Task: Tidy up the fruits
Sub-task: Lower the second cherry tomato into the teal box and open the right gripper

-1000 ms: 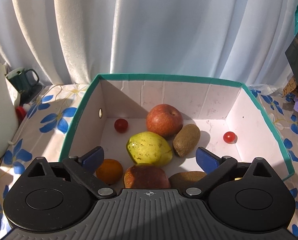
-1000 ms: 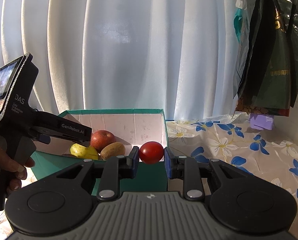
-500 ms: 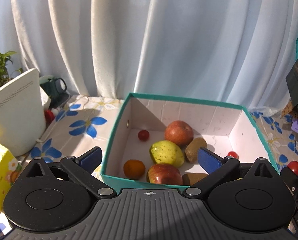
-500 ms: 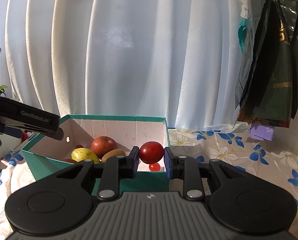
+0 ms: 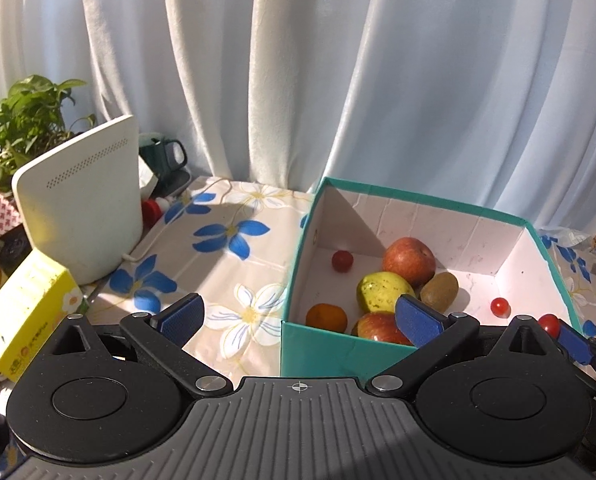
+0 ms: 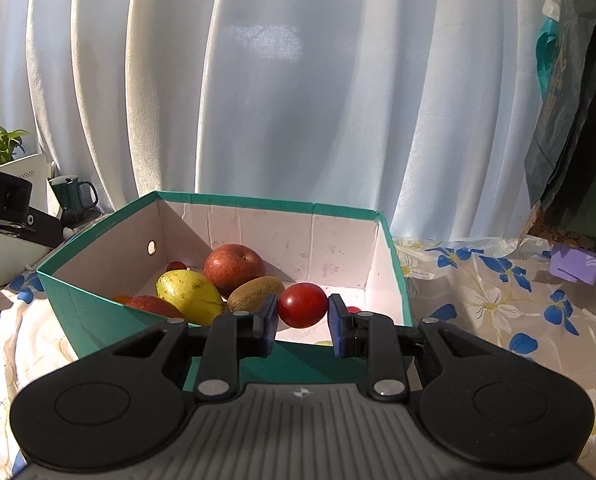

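Observation:
A teal cardboard box [image 5: 317, 344] with a white inside holds several fruits: a red apple [image 5: 409, 260], a yellow-green pear [image 5: 379, 290], a kiwi [image 5: 439, 290], an orange [image 5: 326, 317], a second apple [image 5: 377, 328] and two cherry tomatoes [image 5: 342, 260]. My left gripper [image 5: 298, 318] is open and empty, above the box's near left corner. My right gripper [image 6: 302, 318] is shut on a red tomato [image 6: 302, 305] over the box's [image 6: 90, 312] near rim; its tip and tomato [image 5: 549, 324] show at the left wrist view's right edge.
A white device [image 5: 82, 200], a yellow carton [image 5: 26, 316], a green mug [image 5: 164, 156] and a plant [image 5: 22, 120] stand left of the box on the flowered tablecloth [image 5: 226, 264]. A dark bag [image 6: 577, 120] hangs at right above a purple block [image 6: 575, 266]. Curtains hang behind.
My left gripper has pulled back and to the left, out of the box. My right gripper has carried the tomato closer, over the box's near rim.

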`<act>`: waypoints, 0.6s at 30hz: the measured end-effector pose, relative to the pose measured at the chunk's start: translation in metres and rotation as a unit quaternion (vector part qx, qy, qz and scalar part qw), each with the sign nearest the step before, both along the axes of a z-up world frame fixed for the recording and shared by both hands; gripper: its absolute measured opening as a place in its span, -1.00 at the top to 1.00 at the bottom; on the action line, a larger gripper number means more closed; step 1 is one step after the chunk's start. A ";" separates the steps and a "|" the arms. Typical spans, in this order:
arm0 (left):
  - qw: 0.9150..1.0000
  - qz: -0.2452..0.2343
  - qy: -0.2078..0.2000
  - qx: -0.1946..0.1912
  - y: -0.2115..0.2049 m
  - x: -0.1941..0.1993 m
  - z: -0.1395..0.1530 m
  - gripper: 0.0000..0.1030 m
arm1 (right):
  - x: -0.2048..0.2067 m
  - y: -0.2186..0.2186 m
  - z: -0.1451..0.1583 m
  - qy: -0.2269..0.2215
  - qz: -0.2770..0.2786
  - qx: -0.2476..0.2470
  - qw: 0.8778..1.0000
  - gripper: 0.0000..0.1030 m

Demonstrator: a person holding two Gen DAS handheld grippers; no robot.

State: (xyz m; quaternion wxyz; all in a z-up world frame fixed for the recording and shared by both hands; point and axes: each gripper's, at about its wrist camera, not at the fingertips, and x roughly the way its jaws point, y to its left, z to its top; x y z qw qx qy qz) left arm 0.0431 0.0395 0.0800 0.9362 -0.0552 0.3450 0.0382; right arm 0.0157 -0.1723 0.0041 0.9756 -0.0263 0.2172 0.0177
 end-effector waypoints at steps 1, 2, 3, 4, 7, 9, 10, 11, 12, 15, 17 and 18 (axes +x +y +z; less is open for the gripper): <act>1.000 0.000 0.003 -0.005 0.001 0.000 -0.001 -1.00 | 0.002 0.001 -0.002 0.002 -0.001 0.001 1.000 0.50; 1.000 -0.001 0.005 -0.008 0.002 0.000 -0.002 -1.00 | 0.003 0.002 -0.002 0.002 -0.001 -0.002 1.000 0.50; 1.000 -0.001 0.008 -0.011 0.002 0.001 -0.003 -1.00 | 0.005 0.003 -0.003 0.003 0.000 -0.006 1.000 0.50; 1.000 -0.001 0.009 -0.013 0.003 0.001 -0.003 -1.00 | 0.007 0.003 -0.003 0.004 0.001 -0.009 1.000 0.50; 1.000 -0.003 0.012 -0.011 0.001 0.002 -0.004 -1.00 | 0.010 0.004 -0.004 0.006 0.001 -0.011 1.000 0.50; 1.000 -0.006 0.012 -0.010 0.000 0.002 -0.004 -1.00 | 0.010 0.004 -0.004 0.007 0.002 -0.013 1.000 0.50; 1.000 -0.006 0.013 -0.011 -0.001 0.002 -0.004 -1.00 | 0.011 0.004 -0.004 0.008 0.002 -0.014 1.000 0.50; 1.000 -0.008 0.013 -0.010 -0.001 0.003 -0.004 -1.00 | 0.010 0.004 -0.004 0.008 0.002 -0.013 1.000 0.50; 1.000 -0.009 0.014 -0.010 -0.002 0.003 -0.005 -1.00 | 0.011 0.004 -0.004 0.008 0.002 -0.013 1.000 0.50; 1.000 -0.013 0.019 -0.008 -0.004 0.004 -0.006 -1.00 | 0.011 0.004 -0.004 0.009 0.001 -0.012 1.000 0.49; 1.000 -0.014 0.020 -0.008 -0.004 0.004 -0.006 -1.00 | 0.011 0.004 -0.004 0.009 -0.002 -0.013 1.000 0.42; 1.000 -0.015 0.020 -0.008 -0.004 0.004 -0.006 -1.00 | 0.011 0.004 -0.004 0.008 -0.005 -0.014 1.000 0.33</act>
